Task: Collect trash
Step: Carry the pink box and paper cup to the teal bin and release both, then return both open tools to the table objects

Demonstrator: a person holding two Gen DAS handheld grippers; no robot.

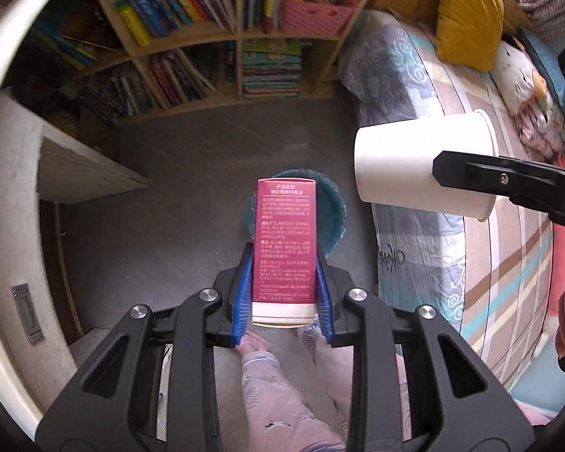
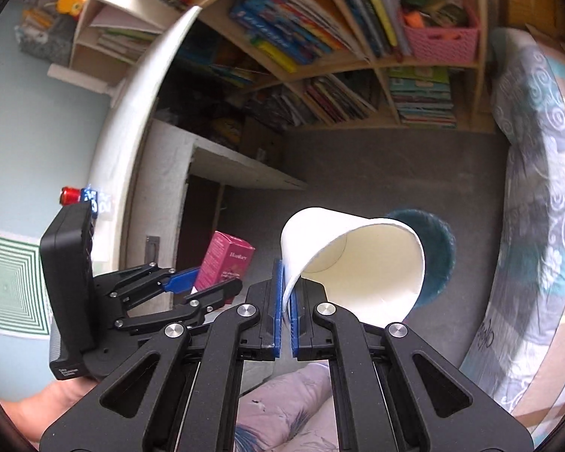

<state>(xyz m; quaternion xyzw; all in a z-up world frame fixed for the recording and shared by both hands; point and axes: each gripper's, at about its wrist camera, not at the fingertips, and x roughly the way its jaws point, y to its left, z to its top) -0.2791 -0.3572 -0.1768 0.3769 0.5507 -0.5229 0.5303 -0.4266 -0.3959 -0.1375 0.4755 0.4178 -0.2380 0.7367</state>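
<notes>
Left gripper clamps the red box, right gripper pinches the paper cup wall (both poised over the teal bin below for dropping).

Matt white paper cup, glossy red cardboard box, wooden bookshelf.
</notes>
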